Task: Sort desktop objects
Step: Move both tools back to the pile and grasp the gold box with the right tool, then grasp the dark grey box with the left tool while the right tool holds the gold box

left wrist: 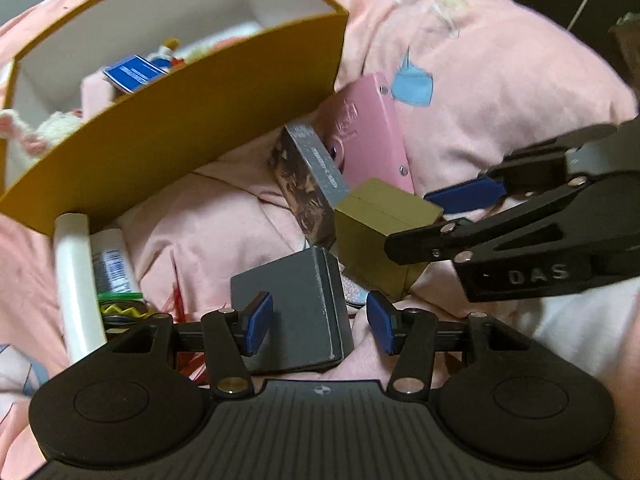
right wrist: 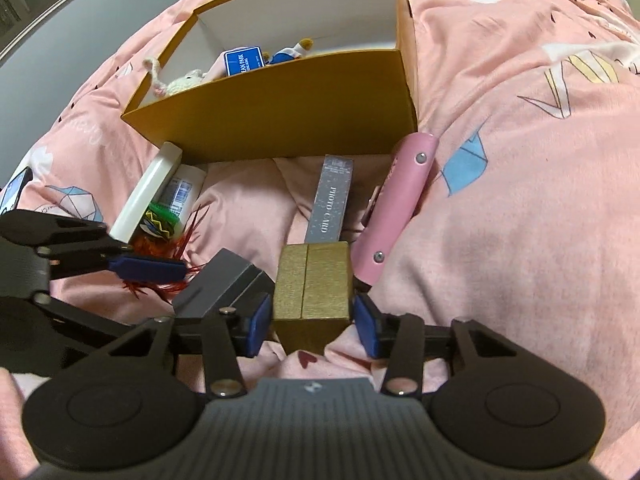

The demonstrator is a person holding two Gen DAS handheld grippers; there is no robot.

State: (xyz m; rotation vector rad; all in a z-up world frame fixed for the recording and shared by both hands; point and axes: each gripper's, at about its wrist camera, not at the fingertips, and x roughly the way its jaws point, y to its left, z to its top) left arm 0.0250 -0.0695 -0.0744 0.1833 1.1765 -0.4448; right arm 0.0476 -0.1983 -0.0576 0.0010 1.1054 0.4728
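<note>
The open mustard cardboard storage box (right wrist: 280,96) sits on the pink printed bedsheet (right wrist: 520,160), holding a blue-labelled card packet (right wrist: 243,61) and a white knitted toy (right wrist: 184,80). In front of it lie, left to right, a white tube (right wrist: 146,196), a grey "PHOTO CARD" box (right wrist: 330,200) and a pink riveted case (right wrist: 396,208). Nearer, a dark grey box (right wrist: 222,284) lies left of a gold box (right wrist: 312,292).
</note>
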